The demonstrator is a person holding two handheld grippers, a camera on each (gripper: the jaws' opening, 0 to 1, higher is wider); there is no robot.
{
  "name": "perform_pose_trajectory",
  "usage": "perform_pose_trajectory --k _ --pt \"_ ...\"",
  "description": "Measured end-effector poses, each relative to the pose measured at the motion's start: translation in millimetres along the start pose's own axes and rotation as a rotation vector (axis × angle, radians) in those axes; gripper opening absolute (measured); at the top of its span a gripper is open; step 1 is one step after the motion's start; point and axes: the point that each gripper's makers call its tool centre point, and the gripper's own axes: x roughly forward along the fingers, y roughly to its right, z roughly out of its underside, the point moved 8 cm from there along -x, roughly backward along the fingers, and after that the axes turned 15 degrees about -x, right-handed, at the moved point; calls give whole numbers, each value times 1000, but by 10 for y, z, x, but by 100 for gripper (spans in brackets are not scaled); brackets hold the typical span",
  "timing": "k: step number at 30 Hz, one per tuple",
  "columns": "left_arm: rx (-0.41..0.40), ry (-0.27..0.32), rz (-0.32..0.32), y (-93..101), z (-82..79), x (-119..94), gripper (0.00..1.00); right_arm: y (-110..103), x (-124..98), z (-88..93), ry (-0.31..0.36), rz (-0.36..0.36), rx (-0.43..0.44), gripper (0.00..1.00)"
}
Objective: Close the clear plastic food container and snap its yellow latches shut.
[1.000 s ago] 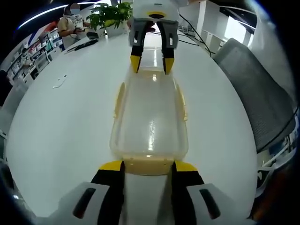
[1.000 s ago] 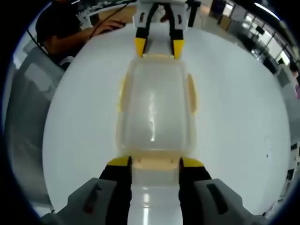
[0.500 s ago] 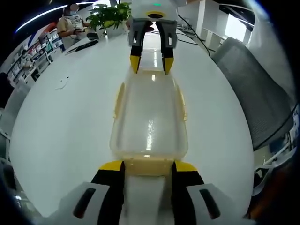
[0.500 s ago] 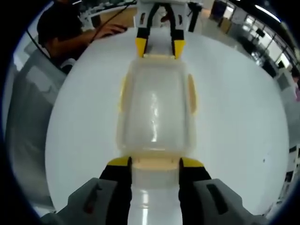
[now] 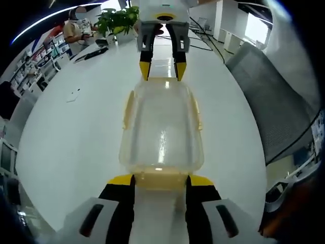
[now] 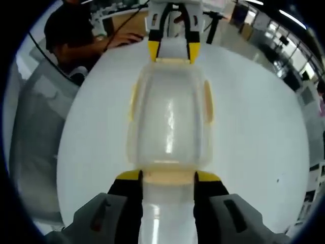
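A clear plastic container [image 5: 161, 127] with its lid on lies lengthwise between my two grippers, above the white table [image 5: 71, 147]. My left gripper [image 5: 160, 180] is shut on the yellow latch at its near end. At the far end, my right gripper [image 5: 159, 71] grips the opposite latch. Yellow side latches [image 5: 128, 108] [image 5: 196, 109] stick out a little from the long walls. In the right gripper view the same container [image 6: 168, 117] runs from my right gripper [image 6: 167, 176] up to the left gripper [image 6: 171, 51], with side latches [image 6: 133, 101] [image 6: 207, 101] on both flanks.
A potted plant [image 5: 118, 19] and a standing person [image 5: 81, 23] are at the table's far end. A grey mesh chair [image 5: 277, 101] stands at the right. A small white scrap [image 5: 73, 95] lies on the table. A seated person [image 6: 71, 30] and another grey chair [image 6: 35, 132] border the table.
In both views the table has shrunk and more of the room shows around it. The container and both grippers keep their places relative to one another, so they seem to have risen together.
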Motion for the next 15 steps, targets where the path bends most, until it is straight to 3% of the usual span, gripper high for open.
perform_pose_trajectory --k 15 --pt "8 13 -23 108 -279 -309 33 -56 -430 -56 9 21 -21 35"
